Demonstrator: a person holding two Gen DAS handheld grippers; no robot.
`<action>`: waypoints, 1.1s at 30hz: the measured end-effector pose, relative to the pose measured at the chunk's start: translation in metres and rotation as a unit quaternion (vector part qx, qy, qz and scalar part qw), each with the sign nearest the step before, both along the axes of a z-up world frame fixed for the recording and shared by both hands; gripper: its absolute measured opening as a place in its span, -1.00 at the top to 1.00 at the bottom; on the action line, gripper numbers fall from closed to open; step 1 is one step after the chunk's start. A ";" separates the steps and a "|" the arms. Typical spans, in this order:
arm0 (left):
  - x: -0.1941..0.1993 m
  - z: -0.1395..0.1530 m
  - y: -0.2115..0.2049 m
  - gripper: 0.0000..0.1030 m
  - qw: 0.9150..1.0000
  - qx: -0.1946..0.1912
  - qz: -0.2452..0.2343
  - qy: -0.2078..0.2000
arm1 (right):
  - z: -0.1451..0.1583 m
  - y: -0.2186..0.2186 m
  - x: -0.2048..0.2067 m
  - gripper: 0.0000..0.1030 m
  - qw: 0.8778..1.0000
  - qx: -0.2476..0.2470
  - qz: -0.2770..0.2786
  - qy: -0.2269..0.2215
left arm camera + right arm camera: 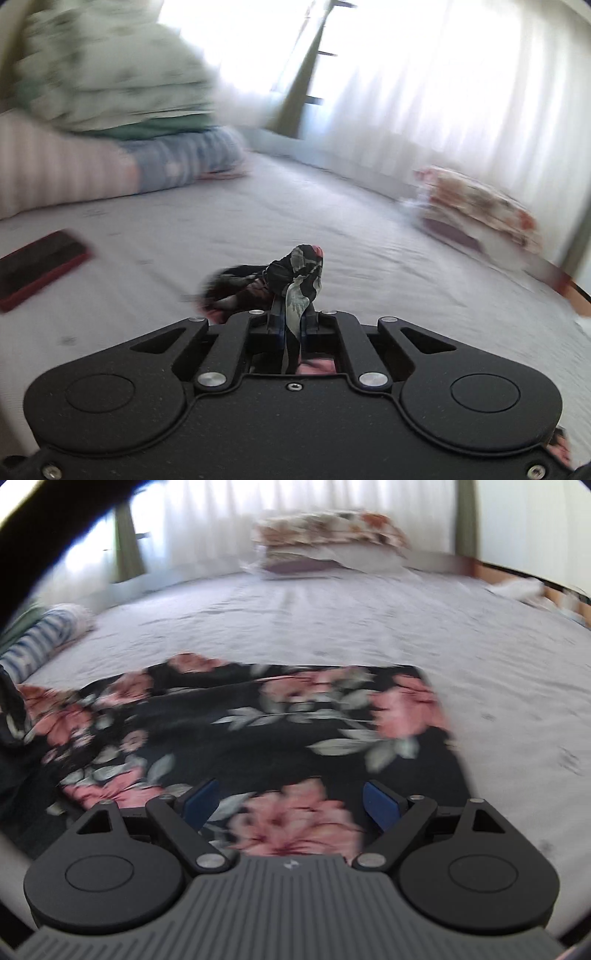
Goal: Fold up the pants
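The pants (258, 723) are black with pink flowers and grey leaves. In the right wrist view they lie spread on the pale bed sheet (332, 620), with a straight far edge. My right gripper (291, 797) is open just above the near part of the fabric, its blue pads (380, 805) wide apart and holding nothing. In the left wrist view my left gripper (293, 317) is shut on a bunched bit of the pants (299, 273), which sticks up past the fingertips. More of the fabric trails down to the left behind it.
A red-edged dark phone (37, 269) lies on the sheet at the left. Stacked bedding (110, 110) is at the far left, a floral pillow (328, 535) at the far side by the curtains. Both views are motion-blurred.
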State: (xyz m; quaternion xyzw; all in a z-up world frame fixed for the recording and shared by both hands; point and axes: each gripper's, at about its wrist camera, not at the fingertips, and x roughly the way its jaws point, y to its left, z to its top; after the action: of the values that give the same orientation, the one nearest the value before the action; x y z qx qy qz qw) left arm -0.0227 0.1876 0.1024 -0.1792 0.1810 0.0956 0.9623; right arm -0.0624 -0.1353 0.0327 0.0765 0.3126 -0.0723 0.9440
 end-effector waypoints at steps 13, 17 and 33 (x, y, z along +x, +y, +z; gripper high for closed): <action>-0.007 -0.004 -0.280 0.86 0.941 0.087 -0.326 0.012 | 0.015 -0.119 -0.056 -0.79 0.985 0.083 -0.148 -0.010; -0.031 -0.040 -0.332 0.86 0.909 0.098 -0.400 0.065 | 0.013 -0.141 -0.072 -0.79 0.982 0.090 -0.168 -0.011; -0.094 -0.054 -0.309 -0.31 0.887 0.158 -0.428 0.070 | 0.037 -0.146 -0.057 -0.80 0.992 0.095 -0.063 -0.060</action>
State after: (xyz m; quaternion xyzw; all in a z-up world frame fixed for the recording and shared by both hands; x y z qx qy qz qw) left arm -0.1169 -0.1218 0.0484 0.0770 0.2894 -0.2861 0.9102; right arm -0.1198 -0.2810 0.0701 0.1895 0.2551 -0.0968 0.9432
